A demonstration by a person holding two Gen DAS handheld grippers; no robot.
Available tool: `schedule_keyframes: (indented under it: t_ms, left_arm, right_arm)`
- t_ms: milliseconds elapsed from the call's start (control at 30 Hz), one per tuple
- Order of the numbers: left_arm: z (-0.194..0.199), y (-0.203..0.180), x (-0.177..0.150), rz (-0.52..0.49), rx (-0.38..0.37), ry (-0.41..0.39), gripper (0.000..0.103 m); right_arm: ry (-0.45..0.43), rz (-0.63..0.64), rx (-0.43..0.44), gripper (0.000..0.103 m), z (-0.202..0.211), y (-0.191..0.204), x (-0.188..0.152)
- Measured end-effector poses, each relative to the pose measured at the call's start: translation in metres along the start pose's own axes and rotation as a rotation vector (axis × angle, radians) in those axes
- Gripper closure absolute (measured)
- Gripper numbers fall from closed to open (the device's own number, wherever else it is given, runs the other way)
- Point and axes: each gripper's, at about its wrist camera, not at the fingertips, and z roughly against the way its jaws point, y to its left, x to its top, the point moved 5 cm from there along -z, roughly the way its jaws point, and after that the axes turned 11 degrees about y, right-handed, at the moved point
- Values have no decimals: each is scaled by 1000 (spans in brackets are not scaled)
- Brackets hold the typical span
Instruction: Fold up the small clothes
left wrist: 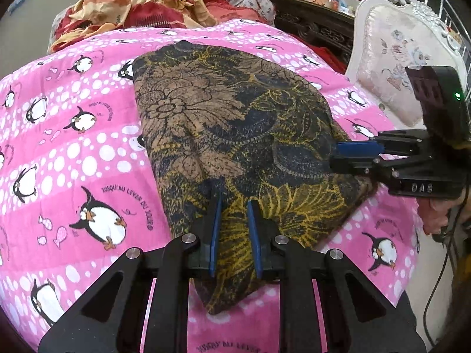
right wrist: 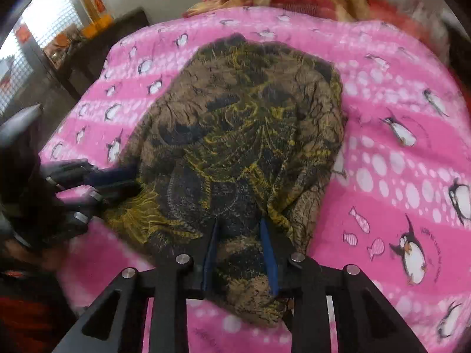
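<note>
While flat, garment (left wrist: 235, 123) lies between parted fingers (left wrist: 216, 220).

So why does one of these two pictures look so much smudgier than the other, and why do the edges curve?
Left wrist view: sharp; the garment and the penguin blanket print are crisp. Right wrist view: smeared, looks like motion blur, worst around the left gripper and the window. Both views: fisheye lenses bend the edges and darken the corners.
</note>
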Motion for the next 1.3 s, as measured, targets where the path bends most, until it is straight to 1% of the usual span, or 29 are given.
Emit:
schedule_keyframes:
  t_ms: [67,100,167,233,267,300,333,367,400,433,467,500,533,567,600,633,700,733,767,800,867,900,967,1000,1033,1067,1100,1200,1300]
  left_arm:
    - [2,2,1,4,-14,2,86]
    - [6,5,6,16,-35,8,86]
    - [17,10,17,37,-56,-12,86]
    - [29,19,41,61,-43,-66,86]
    - [29,22,53,70,-37,-79,86]
    - [25,24,71,81,-30,-85,86]
    - [18,26,82,89,-28,-78,86]
    - [6,28,92,104,-21,-59,86]
    - [-14,34,99,134,10,-8,86]
    - [-31,40,97,162,27,51,86]
    - [-46,45,93,193,18,106,86]
    - [-44,46,92,206,-1,81,86]
    - [-41,44,93,192,3,82,86]
    - [-36,43,94,180,1,83,86]
    - [-30,43,98,180,-11,68,86]
    - [-24,46,106,190,-16,42,86]
    - [-19,55,126,215,-2,-1,86]
    - [-20,60,139,228,7,-14,86]
    - [-24,63,149,241,19,-18,86]
    - [-32,68,163,258,34,-14,86]
    - [-44,70,177,272,52,-5,86]
    - [-55,73,184,277,82,-12,86]
    - [-66,74,186,266,106,-24,84]
    - [-73,74,182,250,110,-36,80]
    - [-76,75,178,245,104,-52,80]
    - [-75,77,174,250,86,-78,80]
    - [-78,79,175,268,59,-85,80]
    - [-81,88,175,311,-17,-84,80]
    - [-80,88,175,311,-16,-80,80]
  right_arm:
    - [-14,-69,31,76,3,-7,-2]
    - [-9,-76,19,76,3,-6,0]
    - [28,-56,-17,74,2,2,7]
    - [76,-34,-72,75,13,8,22]
    - [57,-33,-98,74,19,10,31]
    - [20,-38,-127,71,27,10,46]
    - [-22,-57,-168,69,32,8,65]
    - [-38,-75,-198,64,31,5,75]
    - [-44,-98,-228,63,27,2,86]
    - [-28,-110,-239,62,14,-2,97]
    - [7,-105,-249,62,0,-7,100]
    - [93,-106,-262,62,-21,-15,97]
    - [174,-127,-226,62,-41,-25,90]
    - [146,-149,-186,61,-39,-30,91]
    - [162,-171,-153,62,-32,-34,94]
    - [160,-180,-148,62,-25,-36,99]
    - [65,-193,-173,62,-1,-38,121]
    - [31,-198,-170,61,5,-38,130]
    - [-6,-206,-168,61,10,-38,143]
    - [-25,-217,-182,60,8,-40,154]
    - [-17,-245,-190,59,-8,-45,170]
    - [-10,-274,-187,59,-23,-50,178]
    - [14,-293,-204,59,-51,-60,185]
    - [22,-279,-229,54,-70,-66,186]
    - [0,-267,-233,49,-77,-69,182]
    - [-26,-289,-187,44,-81,-75,177]
    - [-39,-325,-130,43,-79,-83,175]
    - [-54,-355,-53,42,-81,-91,172]
    - [-42,-339,-78,40,-86,-87,176]
